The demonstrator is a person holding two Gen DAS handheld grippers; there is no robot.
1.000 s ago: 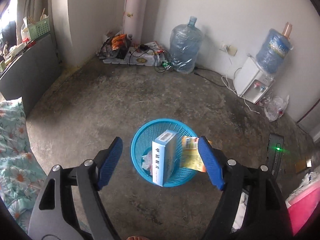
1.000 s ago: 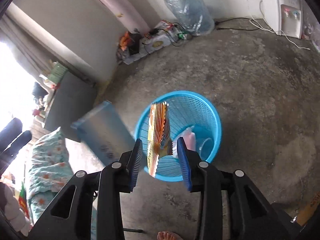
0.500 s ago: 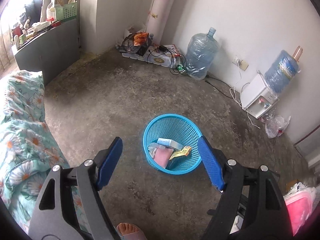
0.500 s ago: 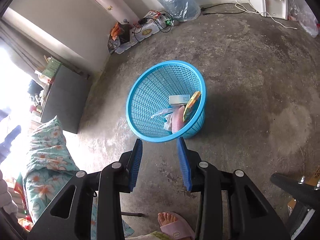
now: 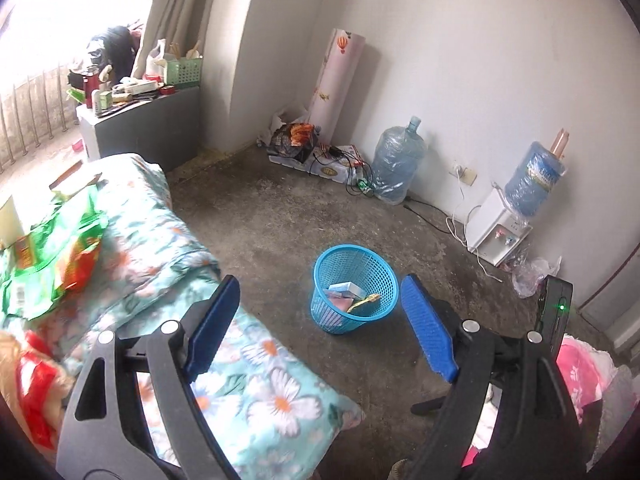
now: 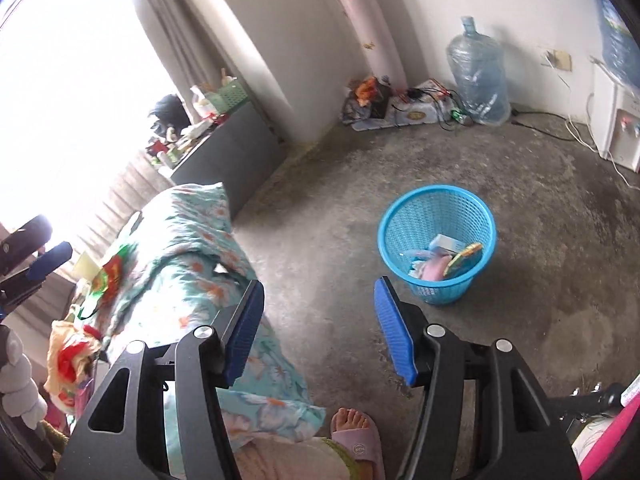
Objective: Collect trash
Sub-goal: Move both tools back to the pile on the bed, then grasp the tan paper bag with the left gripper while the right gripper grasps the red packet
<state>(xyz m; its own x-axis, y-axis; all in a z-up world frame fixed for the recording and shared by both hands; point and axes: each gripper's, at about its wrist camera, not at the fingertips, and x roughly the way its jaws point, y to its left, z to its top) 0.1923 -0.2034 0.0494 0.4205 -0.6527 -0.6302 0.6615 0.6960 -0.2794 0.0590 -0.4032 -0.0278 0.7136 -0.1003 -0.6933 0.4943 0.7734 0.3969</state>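
A blue mesh basket stands on the concrete floor. Inside it lie a pale blue box, a pink item and an orange-yellow packet. My left gripper hovers high and well back from the basket, its jaws opening with nothing between them. My right gripper is also raised to the basket's left, jaws opening and empty. A green snack bag and a red-yellow wrapper lie on the floral bedding.
Against the far wall stand a rolled mat, a water jug, a dispenser and a cable clutter. A grey cabinet is beyond the bed. A person's foot in a pink slipper is below.
The box and the orange packet dropped into the basket. Both grippers pulled back and up, bringing the bed into view. The right jaws spread wider.
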